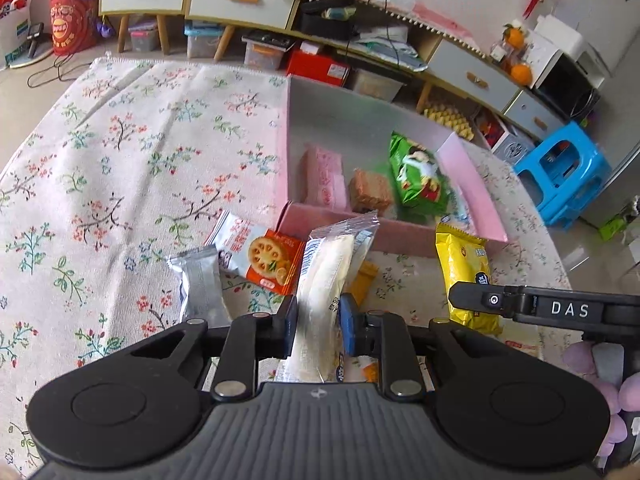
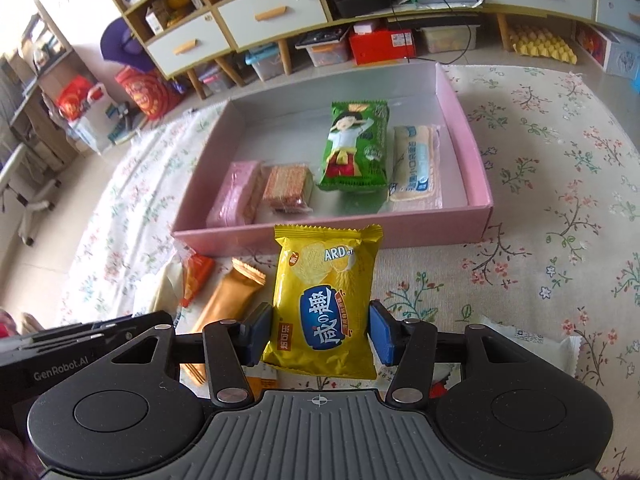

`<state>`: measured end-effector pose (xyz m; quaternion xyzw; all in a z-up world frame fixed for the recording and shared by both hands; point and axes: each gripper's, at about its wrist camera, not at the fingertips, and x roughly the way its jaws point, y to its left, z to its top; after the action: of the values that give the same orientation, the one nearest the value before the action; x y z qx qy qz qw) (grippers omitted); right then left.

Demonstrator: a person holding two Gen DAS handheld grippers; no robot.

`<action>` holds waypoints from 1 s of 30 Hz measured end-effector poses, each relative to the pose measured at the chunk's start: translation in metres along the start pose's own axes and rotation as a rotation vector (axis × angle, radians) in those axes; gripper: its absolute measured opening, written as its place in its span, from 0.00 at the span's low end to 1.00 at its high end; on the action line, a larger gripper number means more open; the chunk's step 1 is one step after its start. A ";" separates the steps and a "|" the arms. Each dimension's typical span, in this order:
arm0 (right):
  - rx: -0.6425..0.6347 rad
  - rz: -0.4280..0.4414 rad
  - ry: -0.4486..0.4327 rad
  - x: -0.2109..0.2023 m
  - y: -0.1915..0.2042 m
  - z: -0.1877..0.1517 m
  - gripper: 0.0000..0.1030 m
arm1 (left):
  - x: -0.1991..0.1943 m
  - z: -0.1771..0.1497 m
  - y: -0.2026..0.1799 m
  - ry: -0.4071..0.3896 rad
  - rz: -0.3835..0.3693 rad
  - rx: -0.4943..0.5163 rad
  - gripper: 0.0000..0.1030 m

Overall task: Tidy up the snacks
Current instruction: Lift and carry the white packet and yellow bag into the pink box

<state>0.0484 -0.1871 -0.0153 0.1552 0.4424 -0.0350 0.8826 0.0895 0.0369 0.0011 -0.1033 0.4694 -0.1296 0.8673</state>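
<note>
The left gripper (image 1: pixel 318 320) has its jaws closed narrowly on a long clear-wrapped white snack packet (image 1: pixel 326 280), whose crimped far end points toward the near wall of the shallow pink cardboard box (image 1: pixel 400 230). The right gripper (image 2: pixel 320 330) clamps a yellow foil biscuit packet with a blue label (image 2: pixel 326 300) between its blue pads (image 2: pixel 382 332), jaws at a middling width; the packet stands upright just before the box's near wall.

The box sits on a floral-printed cloth (image 1: pixel 120 160), toward its far edge. Inside, along the near wall, lie a pink wrapped block (image 2: pixel 236 196) in the left corner, a clear-wrapped stack of brown crackers (image 2: pixel 286 190) touching it, a green packet with a cartoon figure (image 2: pixel 356 148) at the middle, and a pale cream packet with blue print (image 2: pixel 416 164) just beside it, toward the right wall.

On the cloth outside the box, near its near-left corner, rest an orange-and-white cracker packet (image 1: pixel 260 258), a silver foil packet (image 1: pixel 198 280) beside it, and a golden-brown wrapped bar (image 2: pixel 228 294).
</note>
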 end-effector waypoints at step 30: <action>0.156 0.104 -0.112 0.020 -0.028 0.097 0.49 | 0.064 0.086 -0.035 -0.143 0.057 0.034 0.19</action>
<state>0.1298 -0.2420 0.0165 0.2439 0.3799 -0.0319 0.8917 0.1909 -0.0118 0.0075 -0.0839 0.4069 -0.1051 0.9035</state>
